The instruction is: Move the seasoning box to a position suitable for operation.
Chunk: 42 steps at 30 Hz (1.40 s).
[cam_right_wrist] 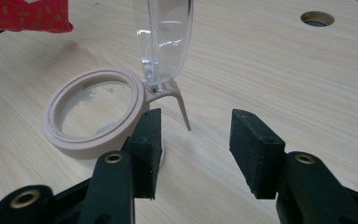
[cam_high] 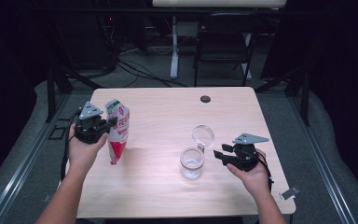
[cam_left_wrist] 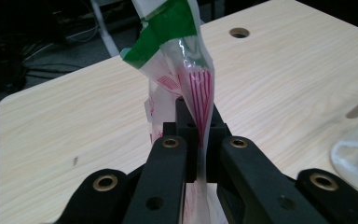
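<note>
We see the pouch [cam_high: 117, 130], red, white and green, pinched edge-on between the pressed-together jaws of the left gripper [cam_high: 106, 125], its lower end near the table [cam_high: 158, 196]. The left gripper view brings out what the high view cannot: the crumpled green top of the pouch [cam_left_wrist: 177, 60] rising straight ahead of the jaws. Well off to that gripper's right stands the clear jar [cam_high: 192, 163] with its hinged lid [cam_high: 203, 136] raised. The right gripper [cam_high: 220, 154] sits just beside the jar, jaws spread, nothing between them; its own view shows the jar's beige rim [cam_right_wrist: 93, 119] beside its left jaw.
</note>
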{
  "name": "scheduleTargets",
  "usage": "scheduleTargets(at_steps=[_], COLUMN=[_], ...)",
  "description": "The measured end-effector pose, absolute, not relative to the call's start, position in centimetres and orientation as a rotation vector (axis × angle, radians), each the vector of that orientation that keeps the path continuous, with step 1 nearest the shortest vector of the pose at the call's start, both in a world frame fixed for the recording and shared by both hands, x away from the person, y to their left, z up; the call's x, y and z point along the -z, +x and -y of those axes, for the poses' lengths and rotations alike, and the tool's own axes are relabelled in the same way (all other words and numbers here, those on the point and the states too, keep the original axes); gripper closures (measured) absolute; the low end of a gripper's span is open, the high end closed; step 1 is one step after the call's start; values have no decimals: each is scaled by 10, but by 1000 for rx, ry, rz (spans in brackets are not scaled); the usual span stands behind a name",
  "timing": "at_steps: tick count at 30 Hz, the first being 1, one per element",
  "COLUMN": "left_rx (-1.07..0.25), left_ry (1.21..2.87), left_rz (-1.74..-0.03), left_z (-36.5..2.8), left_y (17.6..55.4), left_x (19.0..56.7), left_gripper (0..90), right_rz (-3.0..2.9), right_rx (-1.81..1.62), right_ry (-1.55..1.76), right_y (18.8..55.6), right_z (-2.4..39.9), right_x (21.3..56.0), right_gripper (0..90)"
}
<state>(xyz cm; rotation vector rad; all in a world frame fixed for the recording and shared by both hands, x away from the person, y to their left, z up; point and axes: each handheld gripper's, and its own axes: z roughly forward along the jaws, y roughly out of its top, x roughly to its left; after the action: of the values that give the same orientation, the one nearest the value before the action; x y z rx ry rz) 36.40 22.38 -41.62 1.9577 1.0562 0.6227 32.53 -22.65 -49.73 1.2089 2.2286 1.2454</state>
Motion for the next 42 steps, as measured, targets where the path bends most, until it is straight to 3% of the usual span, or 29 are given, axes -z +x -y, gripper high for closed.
scheduleTargets(at_steps=[23,42], left_rx=[-467,-286], left_ry=[2019,1959], left_rz=[-778,-750], left_z=[-144,-168], left_y=[337,298], left_x=[418,460], left_gripper=[900,900], right_rz=[-2205,-2199], right_rx=[-1262,-1291], right_ry=[1225,1159], right_y=[325,317], right_z=[232,220], right_x=[495,483], right_gripper=[524,521])
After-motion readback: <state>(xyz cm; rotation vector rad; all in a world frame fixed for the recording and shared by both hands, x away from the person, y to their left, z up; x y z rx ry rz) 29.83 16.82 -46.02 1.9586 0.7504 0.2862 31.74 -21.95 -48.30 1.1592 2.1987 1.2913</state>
